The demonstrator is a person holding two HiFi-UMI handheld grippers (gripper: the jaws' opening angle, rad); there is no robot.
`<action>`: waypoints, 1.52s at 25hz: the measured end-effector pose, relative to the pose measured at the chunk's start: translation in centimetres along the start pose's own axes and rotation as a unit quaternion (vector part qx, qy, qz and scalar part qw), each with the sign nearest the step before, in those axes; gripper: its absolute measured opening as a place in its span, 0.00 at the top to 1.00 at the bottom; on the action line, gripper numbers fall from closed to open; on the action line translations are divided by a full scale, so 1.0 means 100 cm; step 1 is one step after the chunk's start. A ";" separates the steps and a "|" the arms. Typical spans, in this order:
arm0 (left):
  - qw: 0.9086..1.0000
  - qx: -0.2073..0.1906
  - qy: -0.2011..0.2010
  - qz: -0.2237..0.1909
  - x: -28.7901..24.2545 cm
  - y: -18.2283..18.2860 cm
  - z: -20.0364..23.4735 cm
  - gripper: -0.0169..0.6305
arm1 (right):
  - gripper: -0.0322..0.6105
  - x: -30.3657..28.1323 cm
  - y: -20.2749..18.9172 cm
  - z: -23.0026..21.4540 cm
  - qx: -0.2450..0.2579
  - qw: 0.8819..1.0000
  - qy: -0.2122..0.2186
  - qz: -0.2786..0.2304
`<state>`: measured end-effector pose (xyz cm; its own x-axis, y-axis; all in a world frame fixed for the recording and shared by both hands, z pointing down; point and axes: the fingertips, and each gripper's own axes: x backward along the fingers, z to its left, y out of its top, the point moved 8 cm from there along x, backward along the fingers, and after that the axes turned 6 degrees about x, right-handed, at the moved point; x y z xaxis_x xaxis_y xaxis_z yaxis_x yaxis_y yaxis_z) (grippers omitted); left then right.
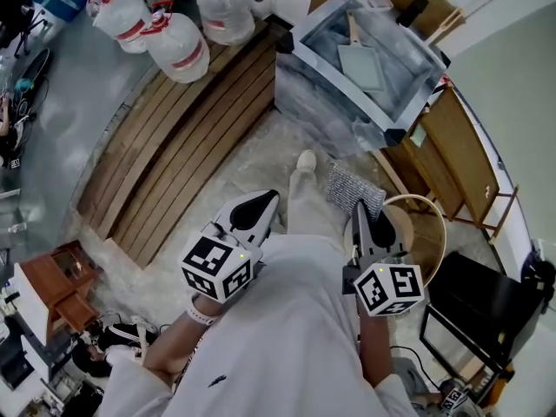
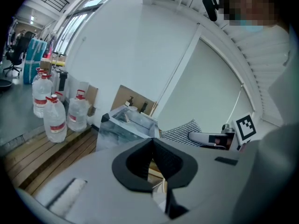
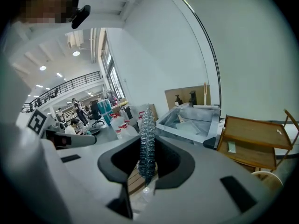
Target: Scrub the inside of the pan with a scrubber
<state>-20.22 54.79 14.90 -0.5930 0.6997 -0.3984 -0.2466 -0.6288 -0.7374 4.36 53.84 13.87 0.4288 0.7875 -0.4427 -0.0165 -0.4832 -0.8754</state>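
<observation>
Inside tub (image 1: 314, 102), board (image 1: 360, 64); right gripper (image 1: 360, 216) clamps scrubber (image 1: 353, 188).

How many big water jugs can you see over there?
3 for certain, together at the far end of the wooden platform: the left jug, the middle jug, the right jug. A fourth may hide behind the left jug.

Water jugs (image 1: 178, 46) at edge of slatted wood platform (image 1: 187, 137); metal tub (image 1: 369, 63) beside platform; wooden rack (image 1: 465, 159) near tub.
</observation>
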 end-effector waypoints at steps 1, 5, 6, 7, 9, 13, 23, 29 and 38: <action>1.000 0.000 0.002 0.002 -0.006 0.004 0.004 0.97 | 0.84 -0.008 0.001 -0.004 -0.003 1.000 0.000 0.002; 1.000 0.001 0.008 0.010 -0.035 0.027 0.019 0.97 | 0.84 -0.042 0.013 -0.022 -0.015 1.000 0.000 0.008; 1.000 0.001 0.007 0.013 -0.045 0.035 0.022 0.97 | 0.84 -0.051 0.018 -0.029 -0.018 1.000 -0.002 0.008; 1.000 0.000 0.004 0.016 -0.056 0.042 0.024 0.97 | 0.84 -0.059 0.024 -0.037 -0.021 1.000 -0.005 0.007; 1.000 -0.003 -0.004 0.024 -0.081 0.058 0.026 0.97 | 0.84 -0.076 0.037 -0.056 -0.028 1.000 -0.013 0.002; 0.999 -0.009 -0.012 0.044 -0.146 0.096 0.029 0.97 | 0.84 -0.113 0.064 -0.102 -0.043 0.999 -0.025 0.005; 0.995 -0.053 -0.035 0.082 -0.301 0.180 0.022 0.97 | 0.84 -0.196 0.125 -0.214 -0.070 0.997 -0.025 -0.008; 0.992 -0.050 -0.046 0.102 -0.352 0.205 0.024 0.97 | 0.84 -0.225 0.141 -0.254 -0.122 0.992 -0.036 -0.009; 0.987 -0.043 -0.070 0.140 -0.397 0.239 0.042 0.97 | 0.84 -0.260 0.151 -0.271 -0.128 0.988 -0.081 0.026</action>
<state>-5.80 10.53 15.36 -0.7300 0.4446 -0.5191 0.0043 -0.7565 -0.6540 17.47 15.64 17.41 0.2823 0.7997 -0.5299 0.2028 -0.5896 -0.7818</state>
